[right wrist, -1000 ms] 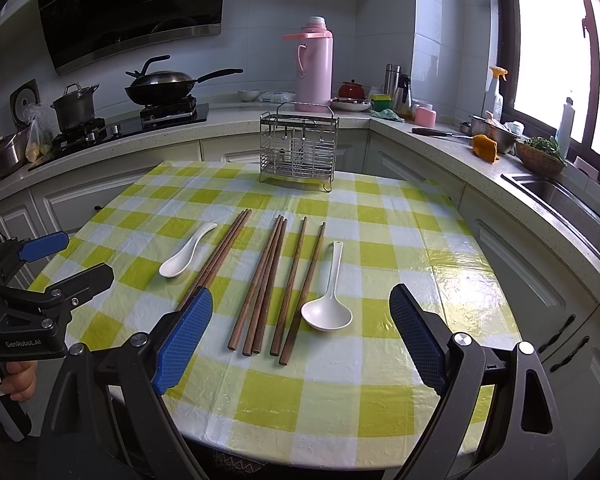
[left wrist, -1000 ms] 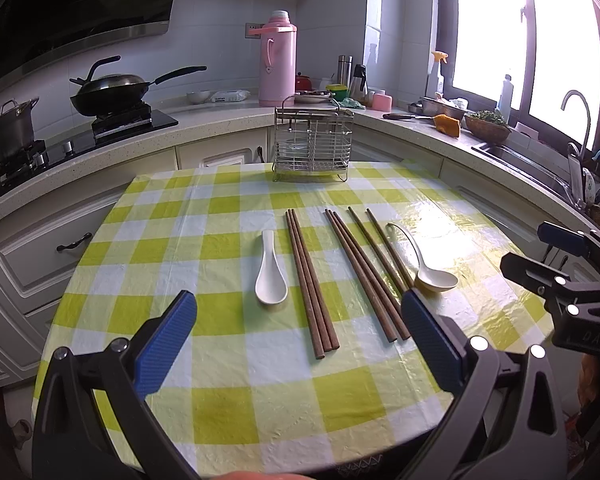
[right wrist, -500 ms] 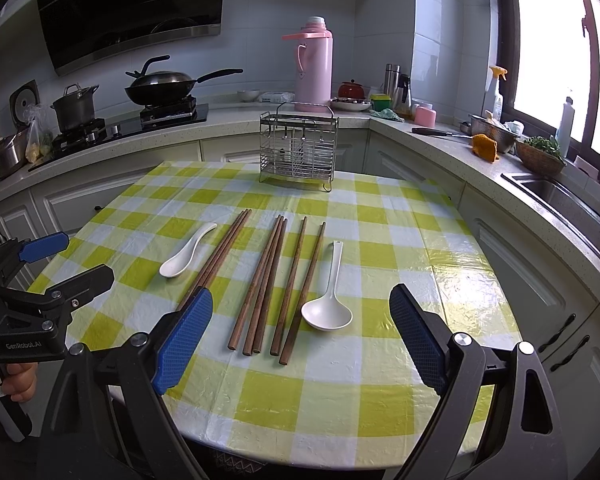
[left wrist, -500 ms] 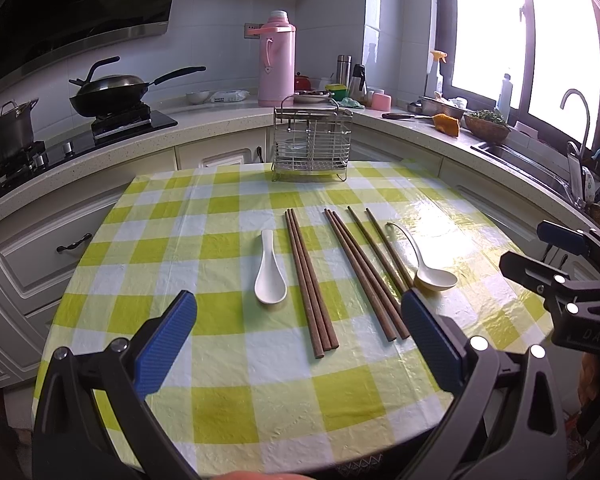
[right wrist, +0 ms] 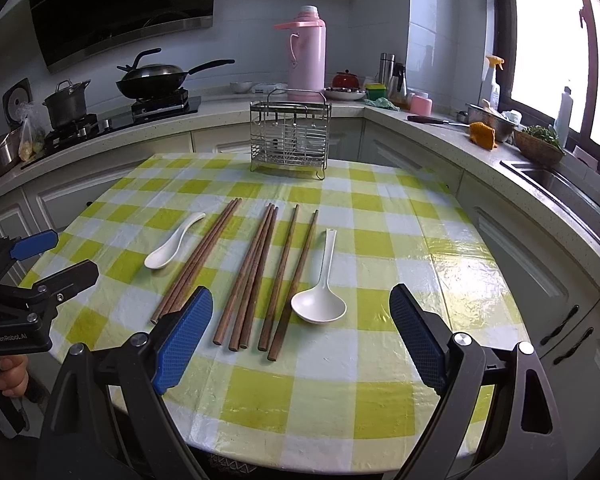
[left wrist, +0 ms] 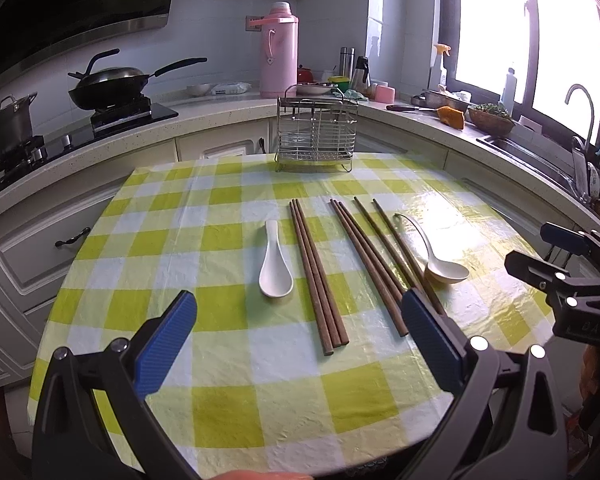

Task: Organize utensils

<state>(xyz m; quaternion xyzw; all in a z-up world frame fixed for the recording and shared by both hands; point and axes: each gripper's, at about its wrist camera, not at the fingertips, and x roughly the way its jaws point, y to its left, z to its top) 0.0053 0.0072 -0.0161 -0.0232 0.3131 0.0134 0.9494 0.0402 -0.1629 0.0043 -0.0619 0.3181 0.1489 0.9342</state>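
Several brown chopsticks point(left wrist: 318, 268) point(right wrist: 256, 272) lie side by side on the yellow checked tablecloth point(left wrist: 260, 400) point(right wrist: 380, 240). A short white ceramic spoon point(left wrist: 275, 268) point(right wrist: 172, 246) lies left of them. A long-handled cream spoon point(left wrist: 440, 260) point(right wrist: 322, 284) lies on their right. A wire utensil rack point(left wrist: 316, 134) point(right wrist: 290, 134) stands at the far table edge. My left gripper point(left wrist: 300, 340) is open and empty above the near table edge. My right gripper point(right wrist: 300, 338) is open and empty, also near the front. Each gripper shows in the other's view, the right one point(left wrist: 540, 252) and the left one point(right wrist: 56, 256).
Behind the table runs a counter with a wok point(left wrist: 112, 84), a pot point(left wrist: 10, 124), a pink thermos point(left wrist: 278, 50) point(right wrist: 306, 52), jars and a sink point(left wrist: 540, 160). White cabinets point(right wrist: 560, 280) stand close on the left and right of the round table.
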